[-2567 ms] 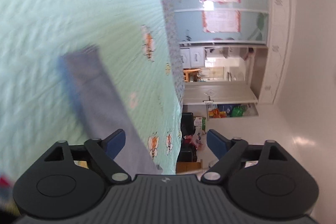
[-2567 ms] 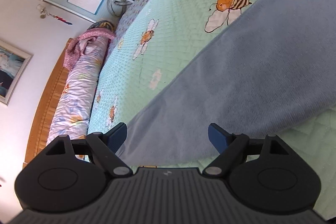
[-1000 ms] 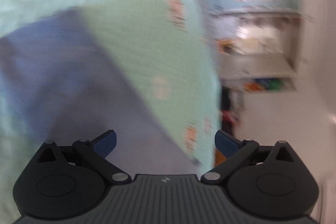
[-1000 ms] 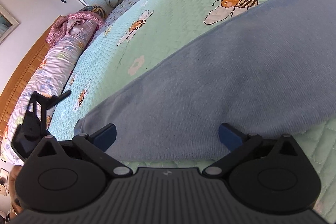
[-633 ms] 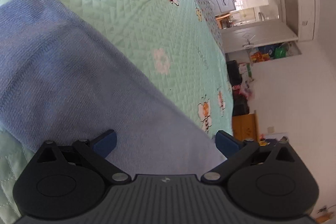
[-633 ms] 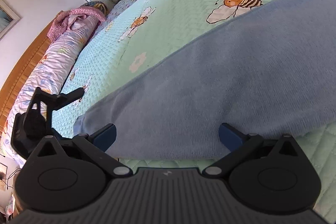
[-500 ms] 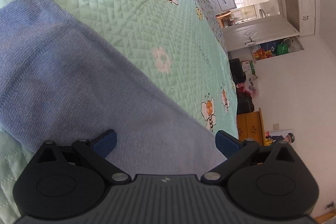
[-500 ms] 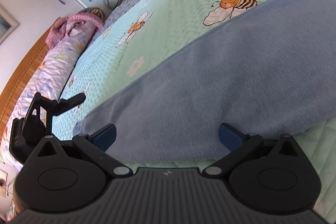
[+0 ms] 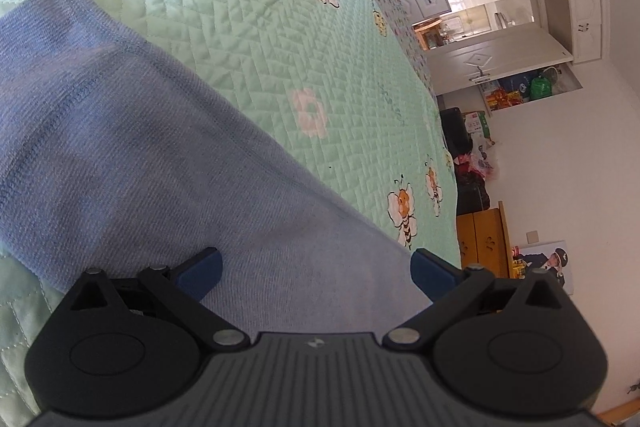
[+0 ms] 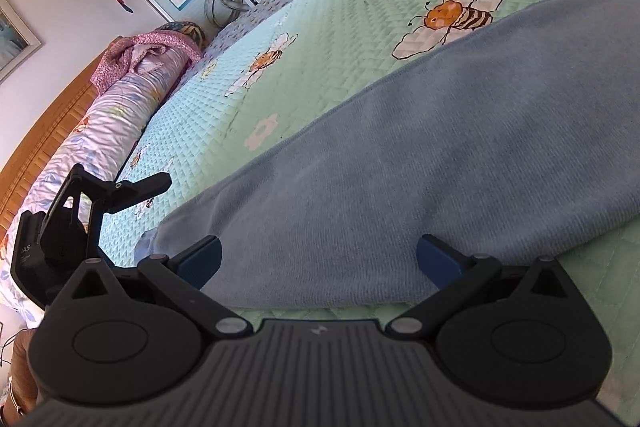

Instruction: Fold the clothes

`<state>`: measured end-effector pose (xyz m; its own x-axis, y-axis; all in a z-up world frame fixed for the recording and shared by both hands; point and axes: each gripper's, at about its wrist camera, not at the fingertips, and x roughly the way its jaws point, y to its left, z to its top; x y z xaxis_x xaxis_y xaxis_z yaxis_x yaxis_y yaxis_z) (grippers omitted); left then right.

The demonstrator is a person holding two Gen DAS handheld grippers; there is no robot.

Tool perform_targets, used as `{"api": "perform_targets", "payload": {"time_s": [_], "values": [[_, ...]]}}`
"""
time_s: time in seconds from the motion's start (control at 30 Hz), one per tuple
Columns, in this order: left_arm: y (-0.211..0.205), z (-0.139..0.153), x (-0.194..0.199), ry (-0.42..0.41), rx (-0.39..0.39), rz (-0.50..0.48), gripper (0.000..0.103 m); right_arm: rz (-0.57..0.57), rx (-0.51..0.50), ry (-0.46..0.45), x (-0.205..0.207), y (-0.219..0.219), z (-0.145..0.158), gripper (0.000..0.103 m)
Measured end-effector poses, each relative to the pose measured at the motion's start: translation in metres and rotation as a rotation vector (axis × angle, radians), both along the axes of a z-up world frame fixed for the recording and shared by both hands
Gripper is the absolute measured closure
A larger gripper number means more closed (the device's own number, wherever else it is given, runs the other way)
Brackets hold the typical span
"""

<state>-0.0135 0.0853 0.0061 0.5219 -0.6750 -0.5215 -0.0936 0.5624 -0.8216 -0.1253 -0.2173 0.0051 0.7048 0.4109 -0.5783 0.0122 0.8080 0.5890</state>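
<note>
I see the blue garment (image 9: pixel 168 163) lying flat in a long folded strip on the green bee-print quilt (image 9: pixel 224 3). My left gripper (image 9: pixel 316 269) is spread wide, holding nothing, low over one end of the strip with cloth filling the gap between its blue pads. My right gripper (image 10: pixel 318 259) is equally wide and empty, poised at the garment's (image 10: pixel 440 163) near edge, the fabric running away ahead. Off to its left, the other gripper (image 10: pixel 80 203) shows beside the strip's end.
</note>
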Motion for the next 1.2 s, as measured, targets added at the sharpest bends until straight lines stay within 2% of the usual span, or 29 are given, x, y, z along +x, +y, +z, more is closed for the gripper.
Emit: {"api": "perform_targets", "payload": {"time_s": [0.2, 0.33, 0.57, 0.7, 0.8, 0.87, 0.97, 1.0, 1.07, 1.13, 1.17, 1.2], "values": [[-0.008, 0.001, 0.006, -0.011, 0.016, 0.001, 0.000, 0.024, 0.054, 0.040, 0.007, -0.009, 0.001, 0.000], [-0.015, 0.003, 0.007, -0.017, 0.052, -0.003, 0.000, -0.012, 0.138, 0.070, 0.009, -0.018, 0.001, 0.000], [-0.016, 0.001, 0.010, -0.018, 0.062, -0.007, 0.000, 0.015, 0.021, 0.066, 0.007, -0.002, 0.007, 0.000], [-0.016, -0.001, 0.012, -0.015, 0.056, -0.011, 0.000, 0.055, -0.104, 0.058, 0.007, 0.014, 0.009, 0.000], [-0.016, -0.001, 0.013, -0.015, 0.058, -0.012, 0.000, 0.079, -0.155, 0.061, 0.008, 0.019, 0.009, 0.000], [-0.017, -0.001, 0.013, -0.017, 0.061, -0.014, 0.000, 0.075, -0.138, 0.066, 0.008, 0.016, 0.009, 0.000], [-0.016, -0.002, 0.015, -0.020, 0.058, -0.023, 0.000, 0.041, -0.037, 0.096, 0.012, 0.002, 0.013, 0.000], [-0.015, -0.002, 0.016, -0.015, 0.052, -0.024, 0.000, 0.028, 0.011, 0.104, 0.013, -0.004, 0.017, 0.000], [-0.012, -0.003, 0.019, 0.004, 0.034, -0.022, 0.000, 0.006, 0.101, 0.042, 0.010, -0.013, 0.030, 0.000], [-0.003, 0.000, 0.025, 0.062, -0.039, -0.003, 0.000, 0.009, 0.111, -0.028, 0.010, -0.012, 0.047, 0.000], [0.003, 0.003, 0.025, 0.073, -0.119, -0.001, 0.000, 0.025, 0.119, -0.037, 0.012, -0.011, 0.051, 0.000], [0.011, 0.010, 0.021, 0.047, -0.210, 0.002, 0.000, 0.039, 0.136, -0.030, 0.014, -0.009, 0.052, 0.000]]}}
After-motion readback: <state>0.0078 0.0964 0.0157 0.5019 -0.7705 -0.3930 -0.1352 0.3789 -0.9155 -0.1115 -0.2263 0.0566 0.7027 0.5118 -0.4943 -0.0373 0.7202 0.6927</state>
